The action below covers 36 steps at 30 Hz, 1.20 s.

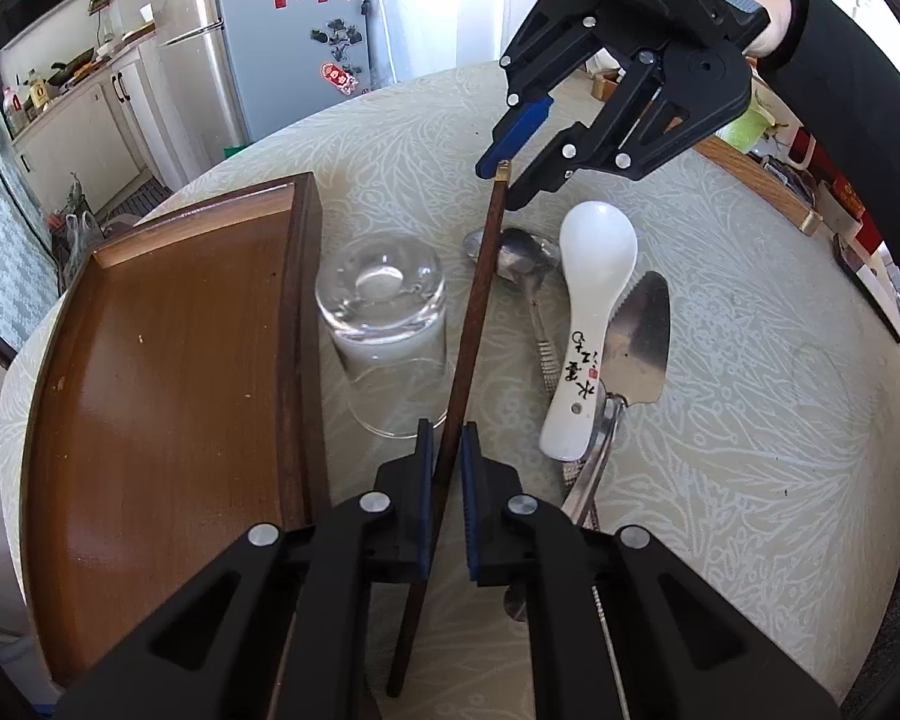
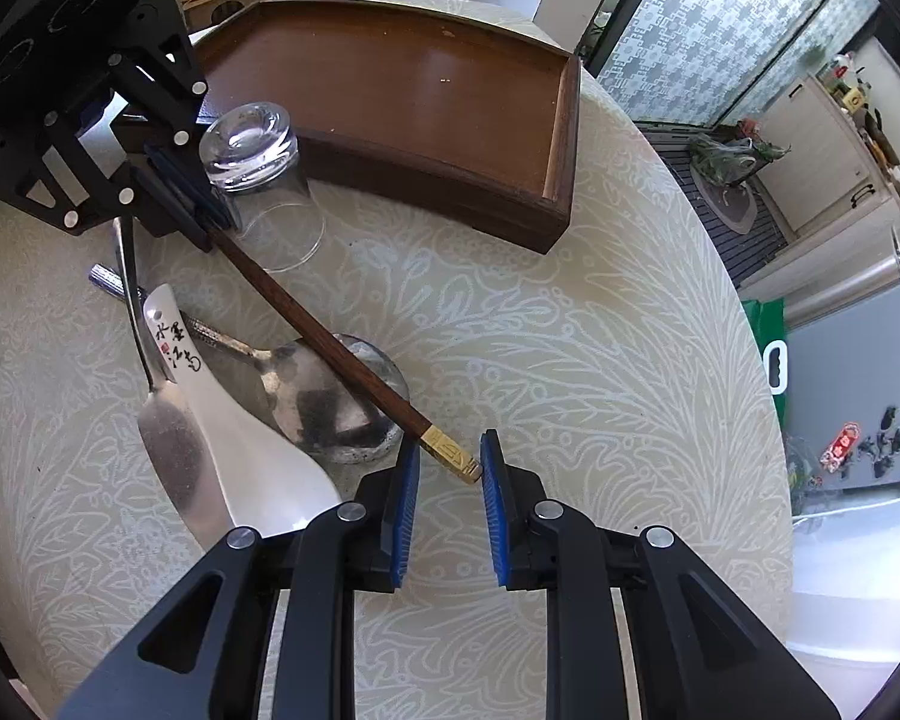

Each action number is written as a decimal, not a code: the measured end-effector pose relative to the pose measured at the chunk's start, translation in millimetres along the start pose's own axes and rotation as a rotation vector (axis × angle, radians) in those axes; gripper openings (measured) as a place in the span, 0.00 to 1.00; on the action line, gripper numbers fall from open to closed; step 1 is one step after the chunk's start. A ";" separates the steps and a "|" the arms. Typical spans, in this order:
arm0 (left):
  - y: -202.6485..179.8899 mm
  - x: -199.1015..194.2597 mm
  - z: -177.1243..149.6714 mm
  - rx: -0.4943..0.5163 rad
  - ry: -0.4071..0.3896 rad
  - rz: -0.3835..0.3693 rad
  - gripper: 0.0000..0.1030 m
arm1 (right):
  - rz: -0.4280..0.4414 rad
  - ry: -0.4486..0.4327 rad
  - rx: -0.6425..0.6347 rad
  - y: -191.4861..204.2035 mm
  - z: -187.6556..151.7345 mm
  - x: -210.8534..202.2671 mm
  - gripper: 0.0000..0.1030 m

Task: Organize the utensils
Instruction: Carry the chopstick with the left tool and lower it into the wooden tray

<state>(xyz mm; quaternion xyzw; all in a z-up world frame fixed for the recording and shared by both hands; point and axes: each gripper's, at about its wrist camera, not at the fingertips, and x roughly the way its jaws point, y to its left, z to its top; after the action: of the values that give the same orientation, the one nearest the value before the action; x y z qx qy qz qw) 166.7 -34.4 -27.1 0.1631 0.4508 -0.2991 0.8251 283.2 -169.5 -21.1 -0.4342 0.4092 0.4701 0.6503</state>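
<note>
Wooden and dark, the chopstick (image 1: 473, 312) is the thing both my tools are working on, and its long axis runs straight from one gripper to the other across the patterned table (image 1: 750, 420). My left gripper (image 1: 447, 438) is clenched on the thin lower part of the stick, pads pressed against it from both sides. My right gripper (image 2: 447, 468) sits at the opposite, gold-capped end; its blue pads flank the cap with a gap showing, only one of them seeming to brush the tip, so I judge that end not yet grasped. The stick lies tilted over the bowl of a metal spoon (image 1: 525, 255), just beside the upturned glass (image 1: 384, 324), with the wooden tray (image 1: 168, 372) on the glass's far side. Since my left tool has the firm hold, I reckon it steers, swinging the stick's length toward the tray past the glass.
</note>
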 end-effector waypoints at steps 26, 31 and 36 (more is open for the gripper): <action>29.1 -93.1 4.3 -0.009 -0.140 0.099 0.09 | -0.143 -0.139 -0.015 13.0 60.6 -90.7 0.19; 60.9 -81.9 -19.7 -0.079 -0.103 0.106 0.09 | -0.103 -0.120 -0.051 12.4 94.8 -51.2 0.19; 80.1 -64.2 -35.1 -0.116 -0.059 0.085 0.08 | -0.061 -0.085 -0.061 9.3 114.9 -15.2 0.19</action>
<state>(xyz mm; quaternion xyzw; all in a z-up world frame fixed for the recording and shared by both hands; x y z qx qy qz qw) 168.7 68.2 7.9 0.1249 0.4355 -0.2419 0.8580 285.1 -62.6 24.7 -0.4458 0.3532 0.4802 0.6677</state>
